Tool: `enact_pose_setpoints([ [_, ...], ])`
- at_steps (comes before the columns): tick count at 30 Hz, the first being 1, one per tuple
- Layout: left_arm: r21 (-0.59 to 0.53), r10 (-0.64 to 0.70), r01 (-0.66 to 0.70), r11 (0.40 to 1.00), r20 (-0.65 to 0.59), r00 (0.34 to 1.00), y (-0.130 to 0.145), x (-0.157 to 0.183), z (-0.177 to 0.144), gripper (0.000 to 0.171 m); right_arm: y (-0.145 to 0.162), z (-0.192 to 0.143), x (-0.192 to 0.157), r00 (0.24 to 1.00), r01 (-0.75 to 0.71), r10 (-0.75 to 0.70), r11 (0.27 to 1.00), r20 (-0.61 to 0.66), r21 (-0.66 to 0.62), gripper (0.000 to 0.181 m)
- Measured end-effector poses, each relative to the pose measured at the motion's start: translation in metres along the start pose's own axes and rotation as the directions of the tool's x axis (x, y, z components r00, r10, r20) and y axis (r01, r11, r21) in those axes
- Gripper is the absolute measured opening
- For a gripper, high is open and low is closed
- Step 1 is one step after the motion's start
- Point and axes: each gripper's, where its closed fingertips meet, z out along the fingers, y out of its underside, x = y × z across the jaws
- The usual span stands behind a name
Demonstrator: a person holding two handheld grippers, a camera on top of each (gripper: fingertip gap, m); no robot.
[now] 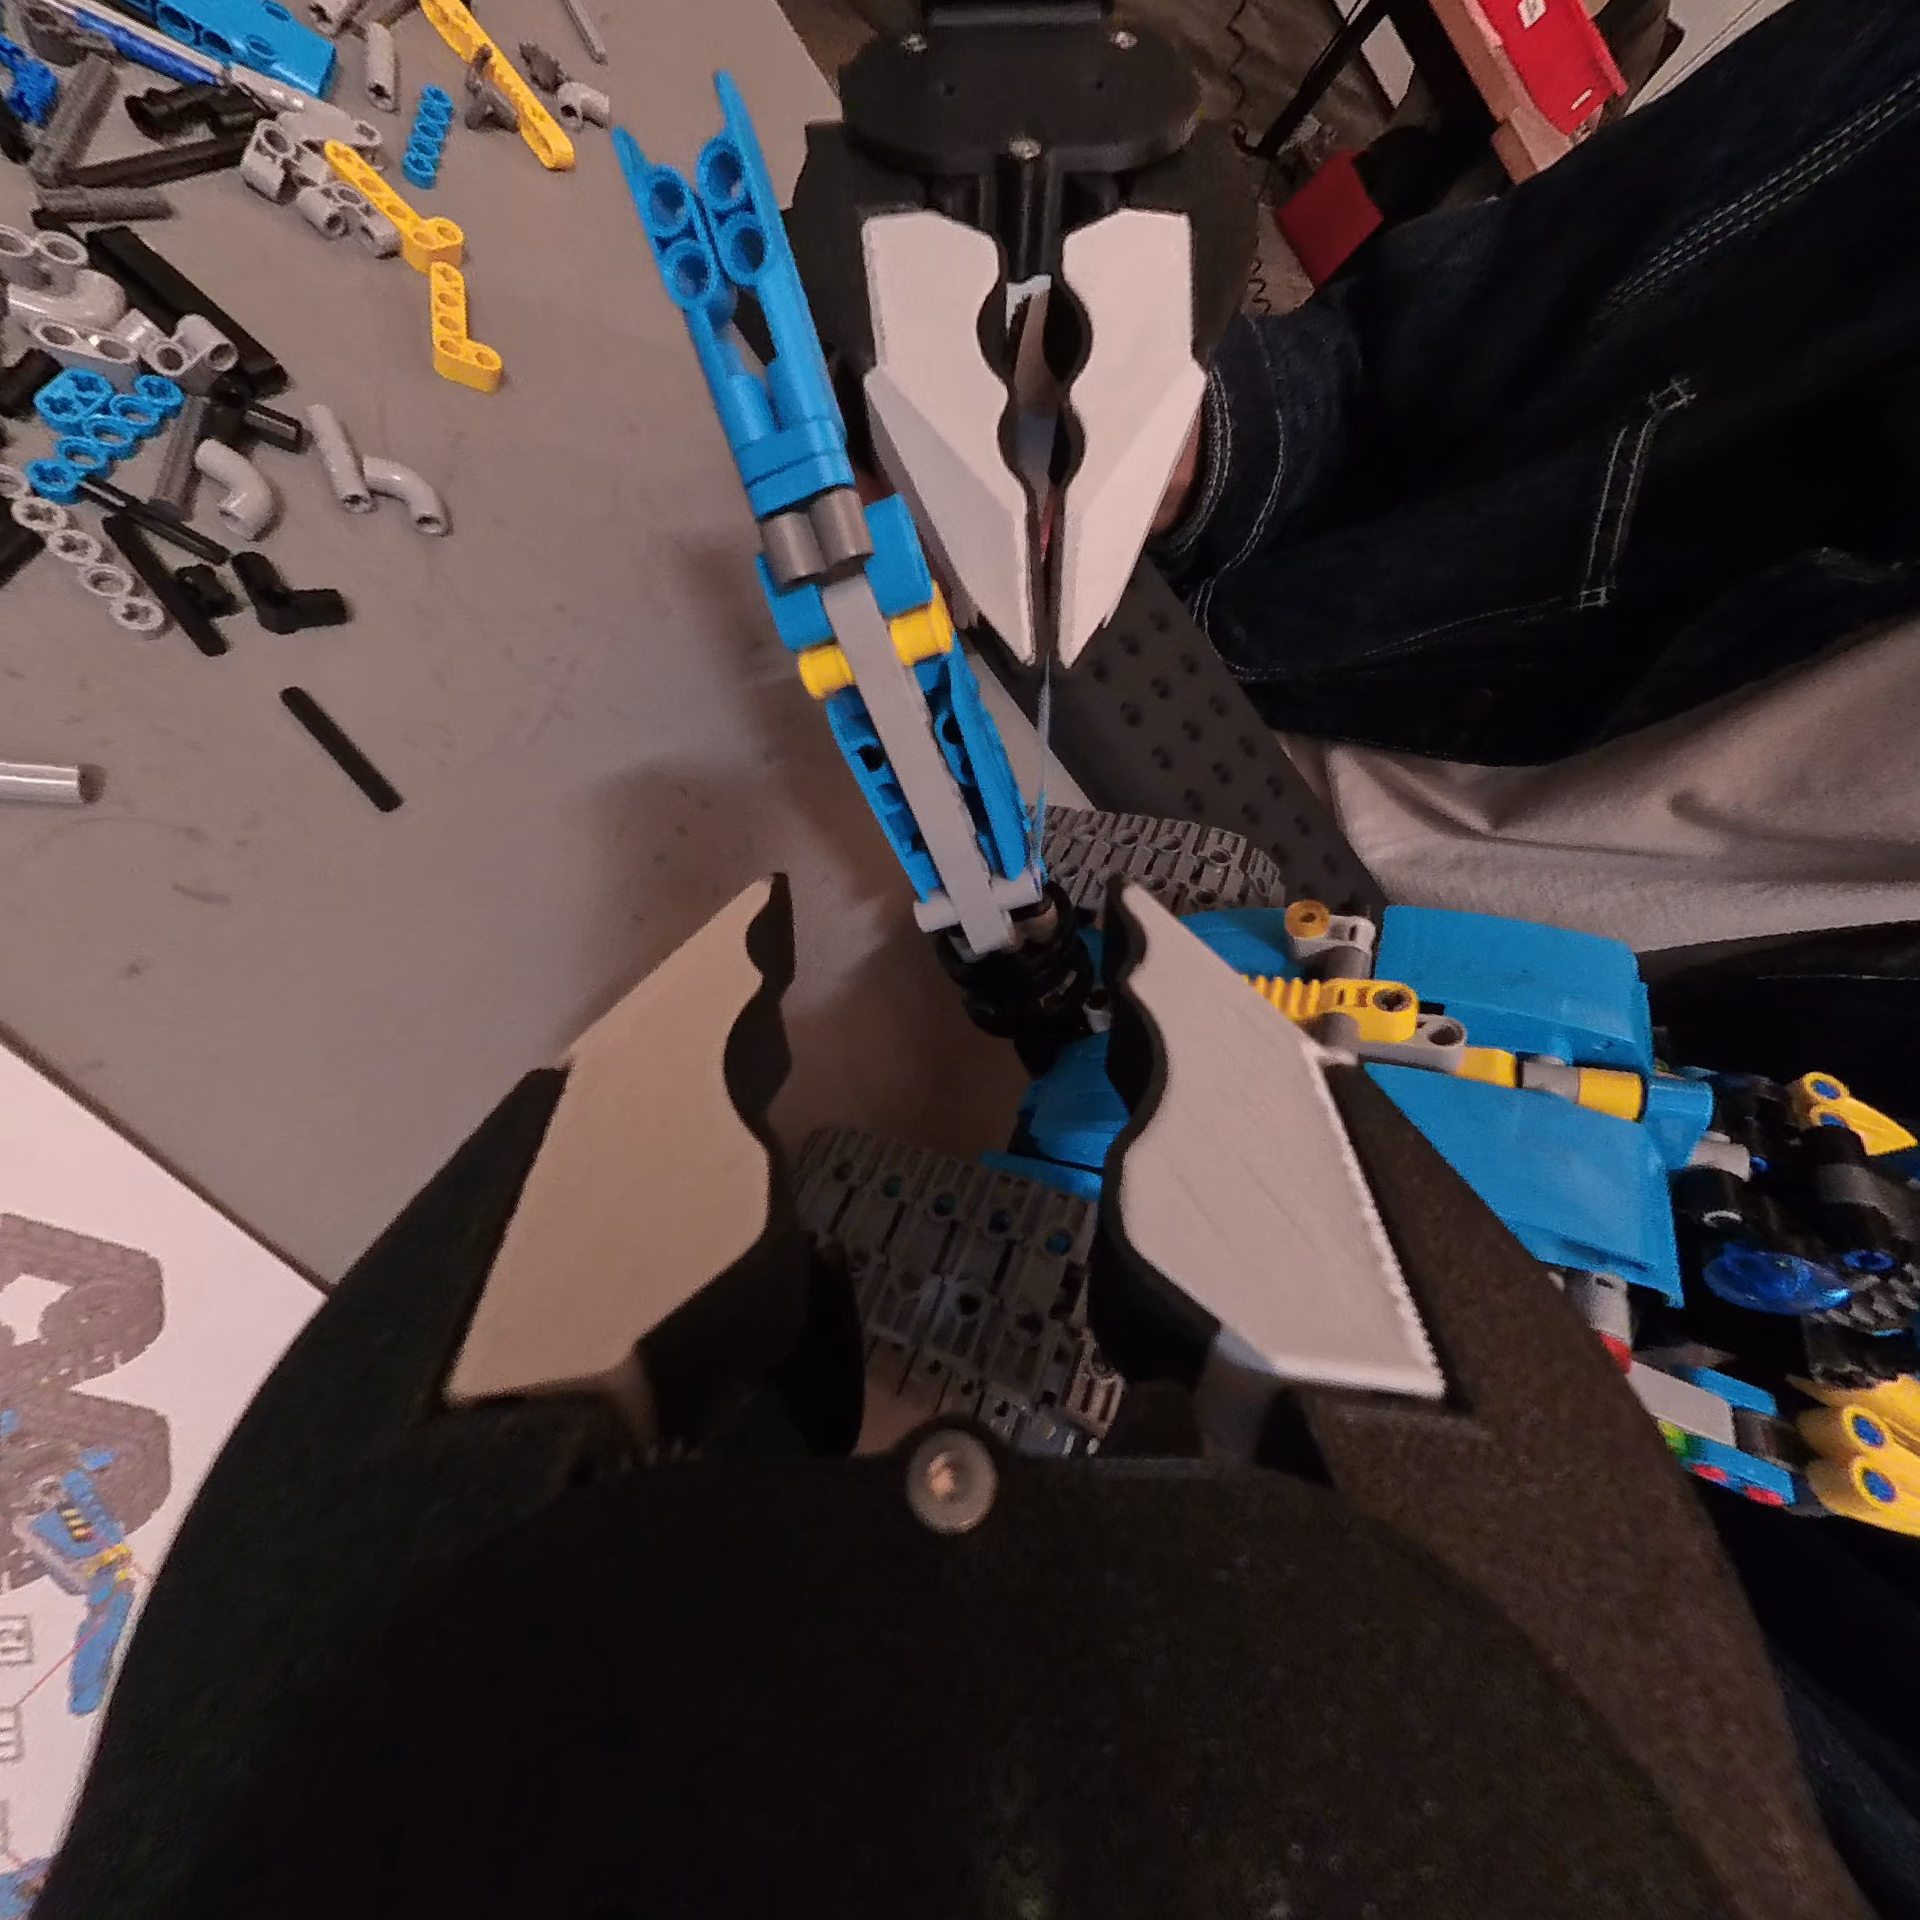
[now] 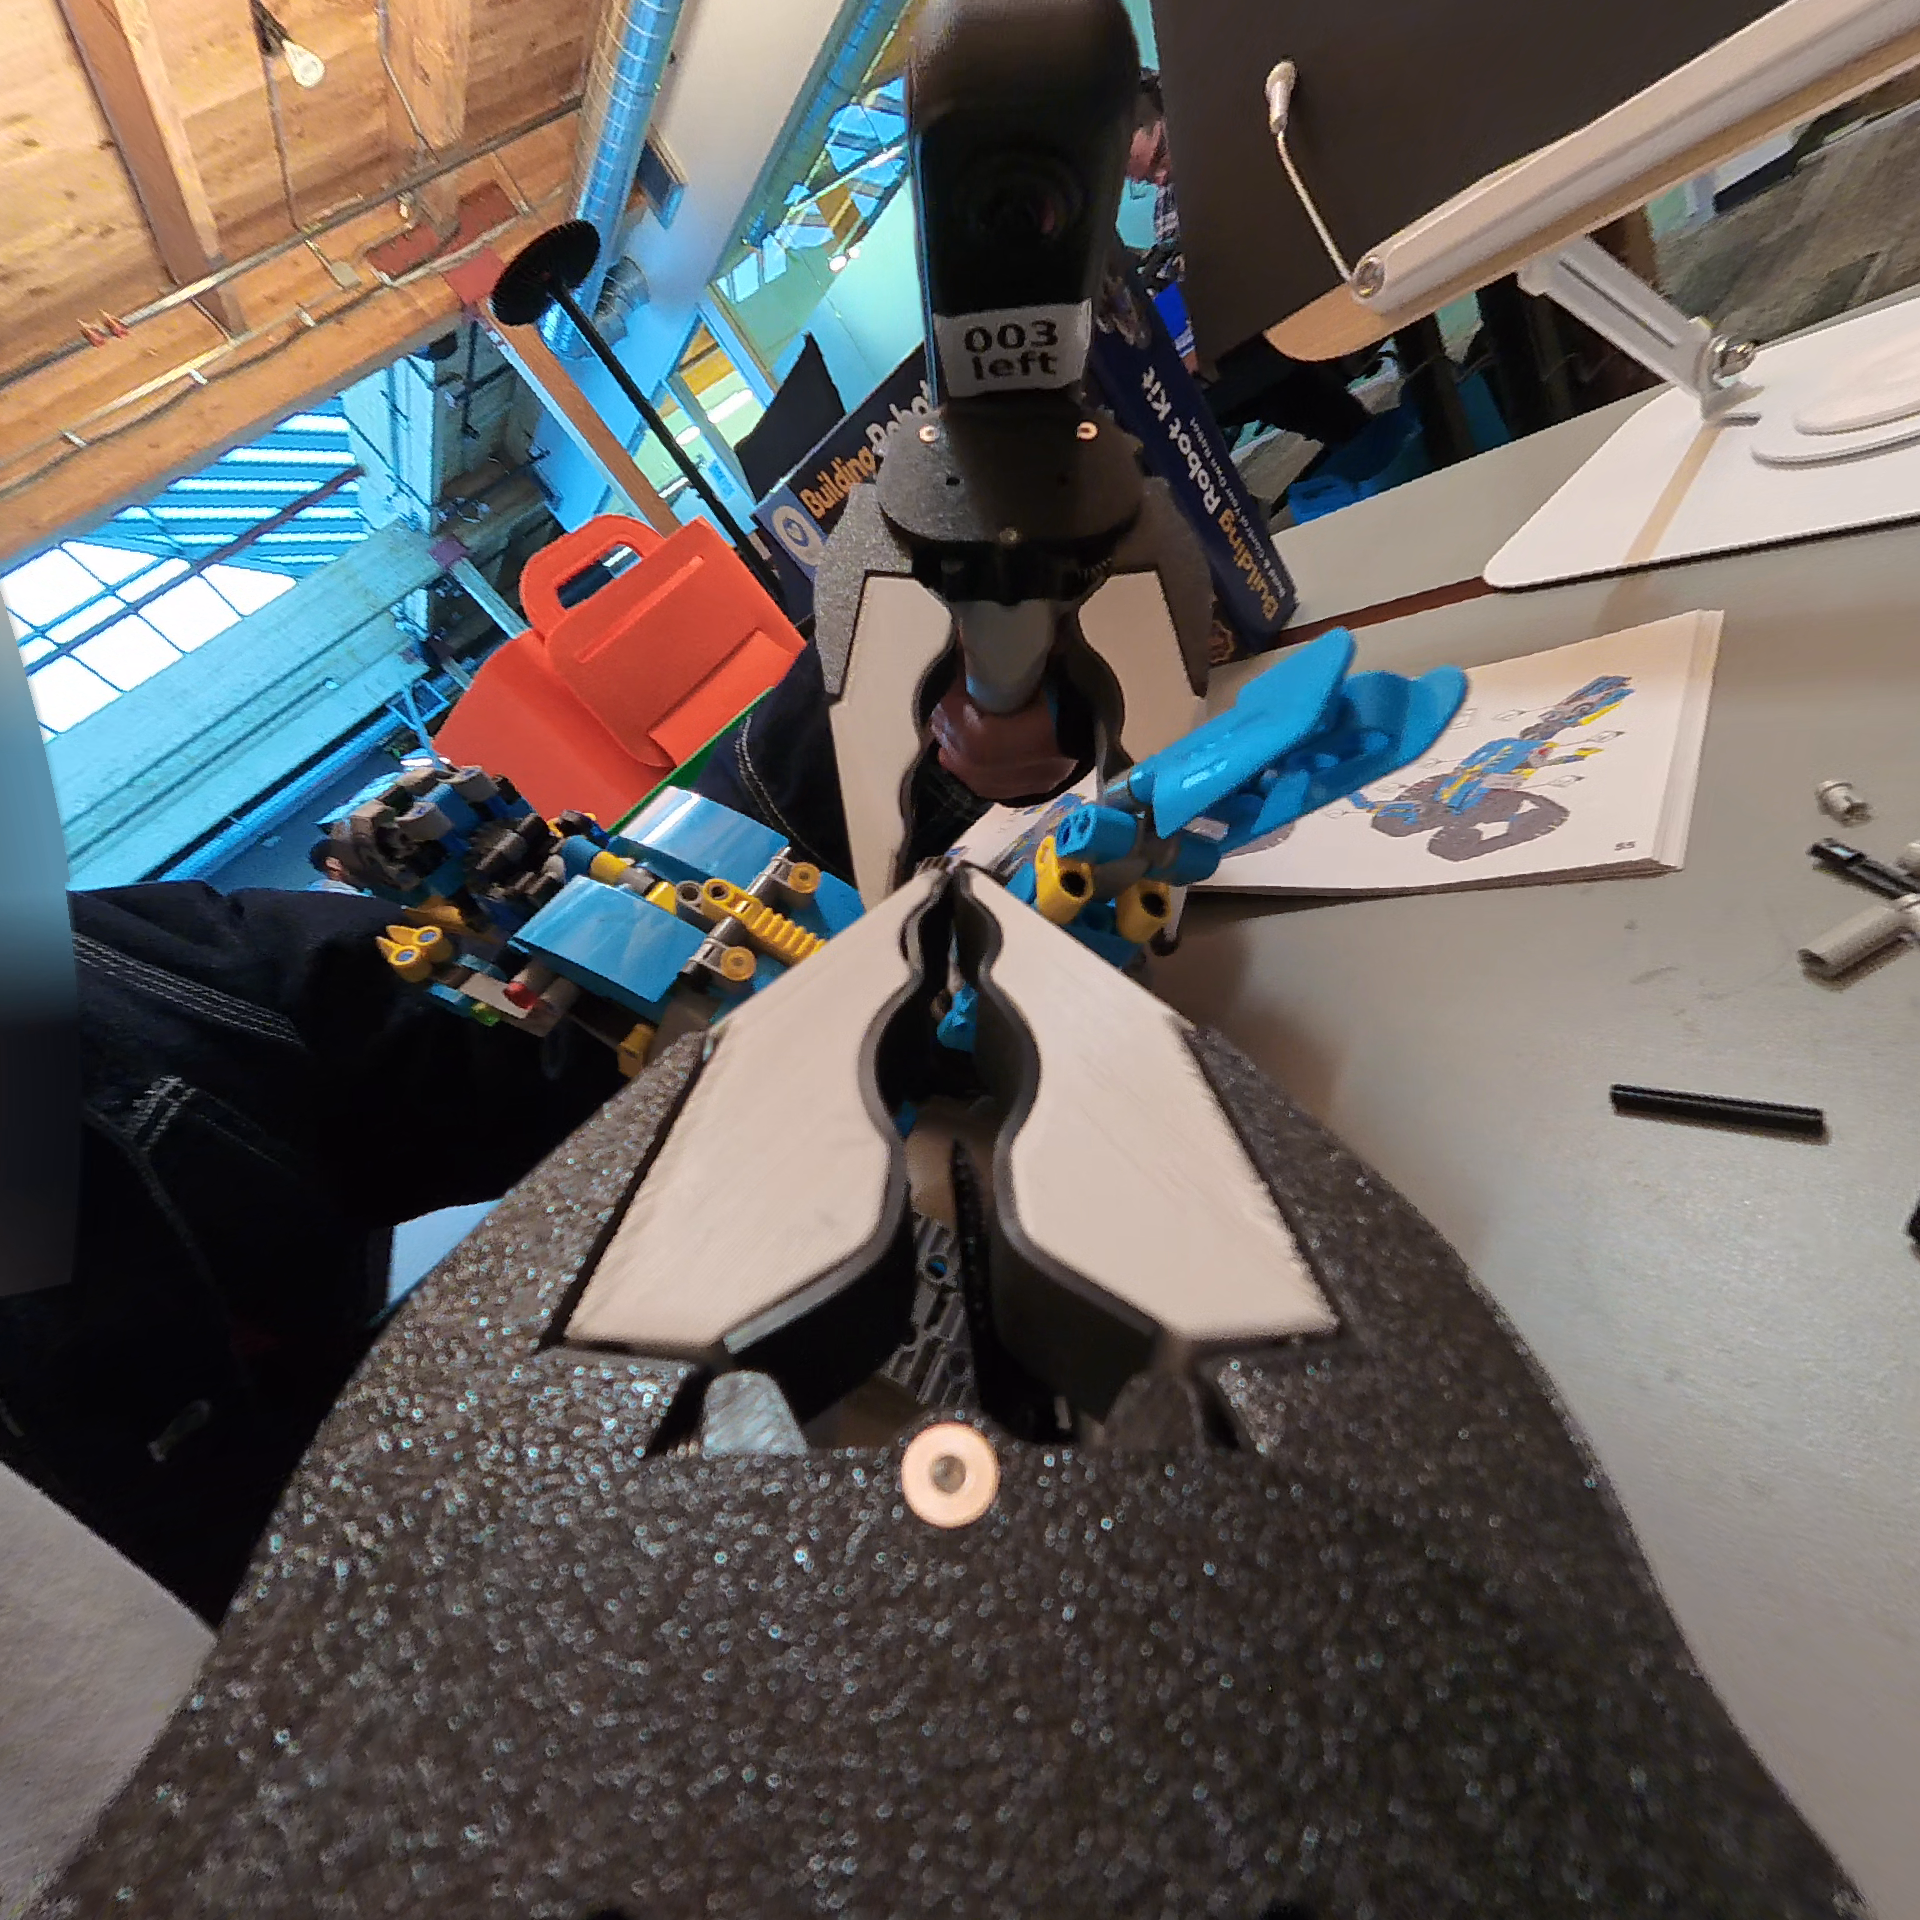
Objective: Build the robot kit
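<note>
A blue, yellow and grey tracked toy robot built from bricks lies at the table's edge. It also shows in the right wrist view. Its long blue arm points away over the table. My left gripper is open, with its jaws on either side of the black joint at the arm's base, above a grey track. My right gripper faces it, shut, right beside the arm. A thin blue thread runs from its tips down to the model. In its own view the right gripper is pinched shut.
Several loose blue, yellow, grey and black parts lie at the far left. A black axle lies alone. An instruction booklet is open nearby. A person's dark-trousered leg is at the right. An orange case stands behind. About 4 centimetres separates my left fingertips from my right. My left tips are roughly 7 centimetres from the grey track.
</note>
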Motion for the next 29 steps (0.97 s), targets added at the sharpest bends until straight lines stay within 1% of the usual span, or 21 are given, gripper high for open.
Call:
enact_pose_setpoints([
  [11, -0.004, -0.006, 0.006, 1.000, -0.003, 1.000, 0.0005, -0.0016, 0.0024, 0.047, -0.0001, -0.0001, 0.0043, 0.997, 0.056, -0.056, 0.998, -0.055, -0.004, 0.000],
  [20, 0.002, -0.008, 0.008, 1.000, -0.012, 1.000, -0.0005, -0.0001, 0.0021, 0.047, -0.0011, -0.0007, 0.0066, 0.996, 0.059, -0.059, 0.998, -0.070, 0.001, 0.000],
  [24, -0.016, -0.004, 0.004, 1.000, -0.014, 1.000, 0.0028, 0.0005, 0.0035, 0.047, -0.0009, -0.0002, 0.0062, 0.995, 0.063, -0.063, 0.998, -0.073, 0.000, 0.000],
  [26, -0.023, -0.002, 0.001, 1.000, -0.019, 1.000, 0.0046, 0.0015, 0.0035, 0.048, -0.0013, 0.0000, 0.0050, 0.997, 0.046, -0.045, 0.999, -0.064, 0.007, 0.000],
  [29, -0.023, 0.001, -0.001, 1.000, -0.023, 1.000, 0.0055, 0.0023, 0.0027, 0.048, -0.0023, -0.0007, 0.0048, 0.997, -0.044, 0.046, 0.998, -0.054, 0.041, 0.000],
])
